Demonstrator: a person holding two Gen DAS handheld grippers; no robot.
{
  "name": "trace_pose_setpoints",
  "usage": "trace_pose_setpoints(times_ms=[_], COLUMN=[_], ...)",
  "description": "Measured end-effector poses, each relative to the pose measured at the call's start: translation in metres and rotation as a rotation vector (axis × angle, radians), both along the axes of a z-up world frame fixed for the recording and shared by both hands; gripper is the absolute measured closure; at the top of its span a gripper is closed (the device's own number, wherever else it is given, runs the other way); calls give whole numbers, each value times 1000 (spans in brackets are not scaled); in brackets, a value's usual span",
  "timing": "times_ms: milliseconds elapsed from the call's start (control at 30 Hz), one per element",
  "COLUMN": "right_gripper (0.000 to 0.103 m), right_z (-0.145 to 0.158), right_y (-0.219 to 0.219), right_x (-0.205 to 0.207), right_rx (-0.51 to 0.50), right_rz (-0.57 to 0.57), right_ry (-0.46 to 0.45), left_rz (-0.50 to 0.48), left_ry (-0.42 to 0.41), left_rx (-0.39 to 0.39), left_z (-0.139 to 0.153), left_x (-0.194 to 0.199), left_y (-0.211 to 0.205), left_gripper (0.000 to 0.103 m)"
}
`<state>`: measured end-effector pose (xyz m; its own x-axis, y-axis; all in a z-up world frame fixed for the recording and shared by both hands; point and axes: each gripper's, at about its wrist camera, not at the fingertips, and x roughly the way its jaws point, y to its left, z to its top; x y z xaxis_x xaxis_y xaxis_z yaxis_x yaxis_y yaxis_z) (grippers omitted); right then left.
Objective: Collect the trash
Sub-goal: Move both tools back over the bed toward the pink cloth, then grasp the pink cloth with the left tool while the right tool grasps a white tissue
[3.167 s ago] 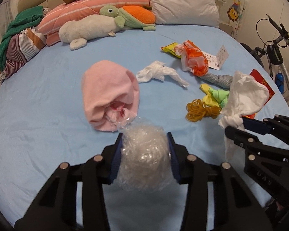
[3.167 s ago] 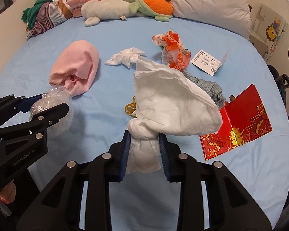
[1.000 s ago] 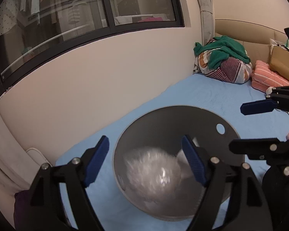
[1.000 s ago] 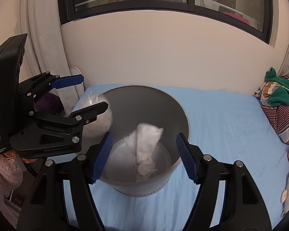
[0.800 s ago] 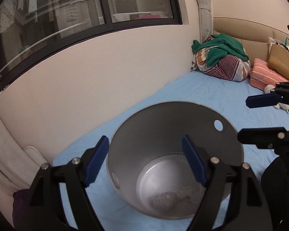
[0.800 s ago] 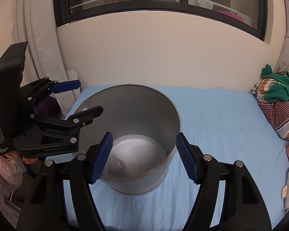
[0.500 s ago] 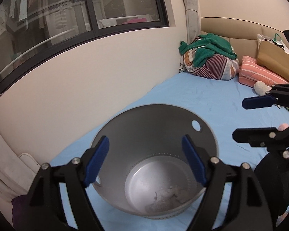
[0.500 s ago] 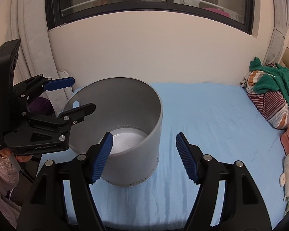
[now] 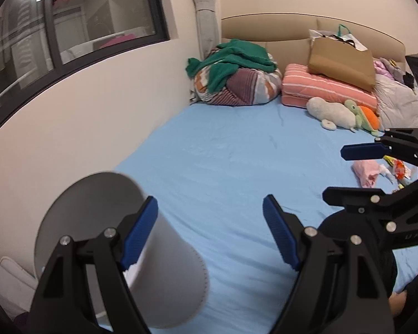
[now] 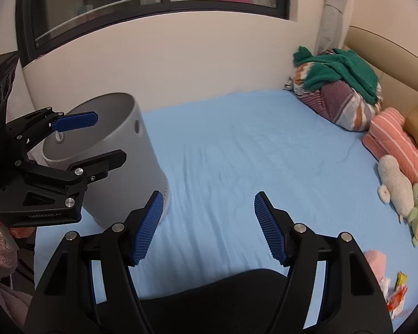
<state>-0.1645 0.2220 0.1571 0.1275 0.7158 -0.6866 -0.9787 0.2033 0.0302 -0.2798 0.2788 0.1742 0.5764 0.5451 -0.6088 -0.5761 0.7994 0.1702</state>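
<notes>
A grey metal bin (image 9: 164,272) stands on the blue bed at the lower left; it also shows in the right wrist view (image 10: 119,153). My left gripper (image 9: 210,231) is open and empty, to the right of the bin. My right gripper (image 10: 209,226) is open and empty over bare sheet. Remaining trash lies far off: a pink cloth (image 9: 366,171) and orange wrappers (image 9: 400,167), also seen in the right wrist view as wrappers (image 10: 397,295) at the lower right edge. The bin's inside is hidden.
A pile of green and striped clothes (image 9: 234,78), a pink striped pillow (image 9: 326,89), a brown bag (image 9: 342,61) and plush toys (image 9: 345,114) sit at the head of the bed. A wall with a window runs along the left.
Both grippers dropped their trash into the bin and opened. Since then both have swung right, away from the bin, toward the bed's head.
</notes>
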Motion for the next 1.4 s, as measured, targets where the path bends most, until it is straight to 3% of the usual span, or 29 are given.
trace_pose_setpoints(times_ms=[367, 633, 800, 1067, 1400], right_gripper=[37, 38, 38, 38, 38], right_z=[-44, -84, -103, -132, -192], right_y=[-125, -217, -259, -279, -266], right_x=[91, 162, 202, 258, 332], right_rx=[-51, -71, -72, -101, -160], right_rz=[-336, -644, -780, -875, -927], right_ry=[0, 46, 62, 73, 77], left_rz=[-263, -408, -479, -511, -492], left_ry=[31, 83, 109, 162, 242], left_rx=[-64, -112, -139, -166, -184], left_z=[-38, -75, -94, -129, -191], left_x=[123, 209, 256, 324, 401], left_y=[-77, -135, -169, -199, -204], left_gripper=[25, 25, 25, 25, 25])
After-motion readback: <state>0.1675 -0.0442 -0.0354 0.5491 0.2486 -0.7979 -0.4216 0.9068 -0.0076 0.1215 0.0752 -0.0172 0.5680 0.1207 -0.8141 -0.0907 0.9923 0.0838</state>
